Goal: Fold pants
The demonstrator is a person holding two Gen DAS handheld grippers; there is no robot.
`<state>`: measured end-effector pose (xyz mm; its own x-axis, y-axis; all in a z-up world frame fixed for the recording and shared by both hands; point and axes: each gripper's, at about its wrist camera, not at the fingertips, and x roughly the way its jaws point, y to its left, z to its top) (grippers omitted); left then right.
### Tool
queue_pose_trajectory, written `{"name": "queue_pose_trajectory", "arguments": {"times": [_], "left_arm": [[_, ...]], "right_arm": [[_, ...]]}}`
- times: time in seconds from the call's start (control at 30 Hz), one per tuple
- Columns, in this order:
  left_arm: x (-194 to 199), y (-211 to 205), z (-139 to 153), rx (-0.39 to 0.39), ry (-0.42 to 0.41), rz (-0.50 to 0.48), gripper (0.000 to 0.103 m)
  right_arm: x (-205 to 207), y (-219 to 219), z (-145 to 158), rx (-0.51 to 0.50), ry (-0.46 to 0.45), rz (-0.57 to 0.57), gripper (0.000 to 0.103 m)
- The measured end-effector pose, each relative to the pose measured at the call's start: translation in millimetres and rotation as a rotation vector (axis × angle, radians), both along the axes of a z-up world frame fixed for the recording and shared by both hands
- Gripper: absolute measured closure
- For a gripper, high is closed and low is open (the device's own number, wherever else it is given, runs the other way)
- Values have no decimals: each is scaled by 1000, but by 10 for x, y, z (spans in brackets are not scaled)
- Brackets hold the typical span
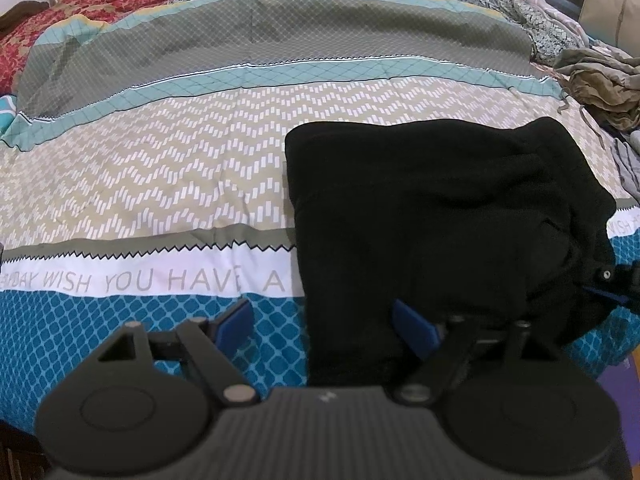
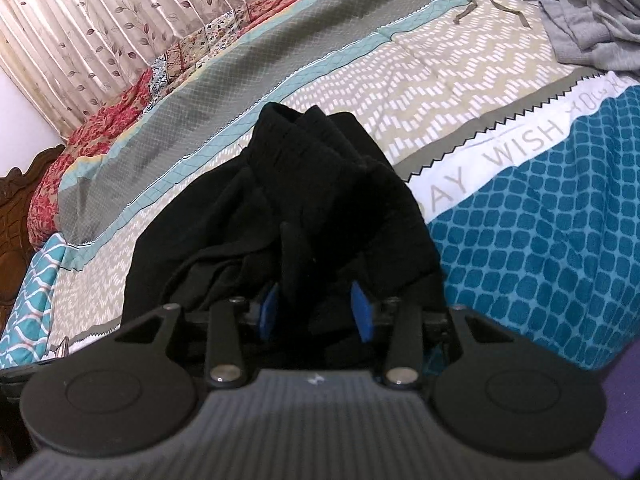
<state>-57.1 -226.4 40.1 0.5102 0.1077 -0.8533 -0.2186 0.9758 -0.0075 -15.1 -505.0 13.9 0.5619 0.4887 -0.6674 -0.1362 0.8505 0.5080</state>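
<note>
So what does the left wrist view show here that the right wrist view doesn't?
Only the left wrist view shows the left gripper, open, its left finger over bare bedspread and its right finger over the black pants. Only the right wrist view shows the curtain, wooden headboard and right gripper, whose fingers straddle bunched fabric. Both show the pants, bedspread and olive garment.

A bed (image 1: 160, 184) under a patterned quilt carries black pants (image 1: 440, 220) near right, with olive clothes (image 1: 600, 80) and grey clothes (image 2: 592, 20) far right.
</note>
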Motion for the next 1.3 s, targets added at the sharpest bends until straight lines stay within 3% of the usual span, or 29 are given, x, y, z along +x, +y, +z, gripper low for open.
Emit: {"name": "queue_pose_trajectory", "arguments": {"times": [0.67,0.9,1.3], "left_arm": [[-34,16,-24,4,2,2,18],[-72,41,-47,-1,3,1,14],[-110,75,-78,-22,2,13,11]], "right_arm": [[-184,-95,235,-19,-76,-21,51],[-110,-110,-5,-57,13,-32,49],[-156,-89,-31,-58,7,-31,49]]}}
